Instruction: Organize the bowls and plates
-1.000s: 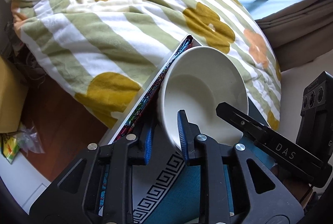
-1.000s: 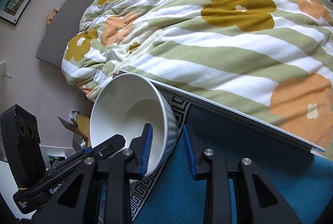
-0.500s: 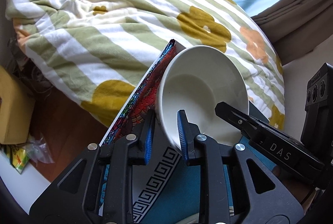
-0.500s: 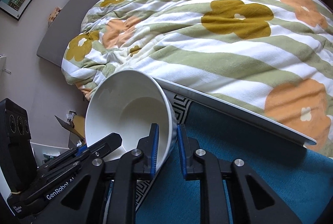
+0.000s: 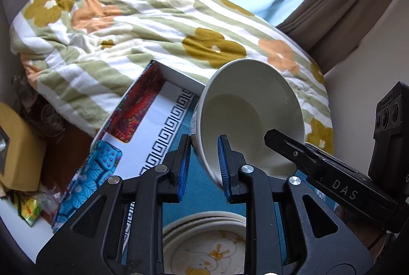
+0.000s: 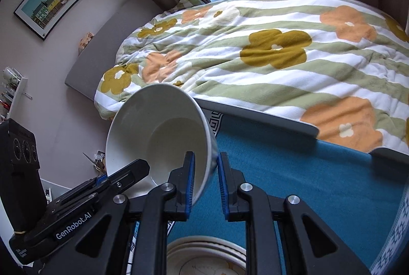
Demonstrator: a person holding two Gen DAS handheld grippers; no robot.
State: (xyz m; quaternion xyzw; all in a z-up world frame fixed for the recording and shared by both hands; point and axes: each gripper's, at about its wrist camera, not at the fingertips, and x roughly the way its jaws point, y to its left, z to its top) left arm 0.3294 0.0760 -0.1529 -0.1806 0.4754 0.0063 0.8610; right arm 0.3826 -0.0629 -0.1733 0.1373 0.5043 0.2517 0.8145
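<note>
Since a second ago both tongs are lifting the white bowl (image 5: 251, 119) clear, and a stack of plates (image 5: 204, 244) is showing underneath. Left tongs (image 5: 203, 167) and right tongs (image 6: 205, 181) are each clenching its rim on opposite sides, bowl tilting. I'm guessing thin rim grips could slip, dropping it onto the plates. Tray wall (image 5: 176, 75) and bed quilt (image 5: 153, 27) are crowding the far side.

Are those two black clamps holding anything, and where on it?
Yes: both hold one white bowl by its rim. The left gripper pinches one side of the wall, the right gripper the opposite side, each with one pad inside and one outside.
</note>
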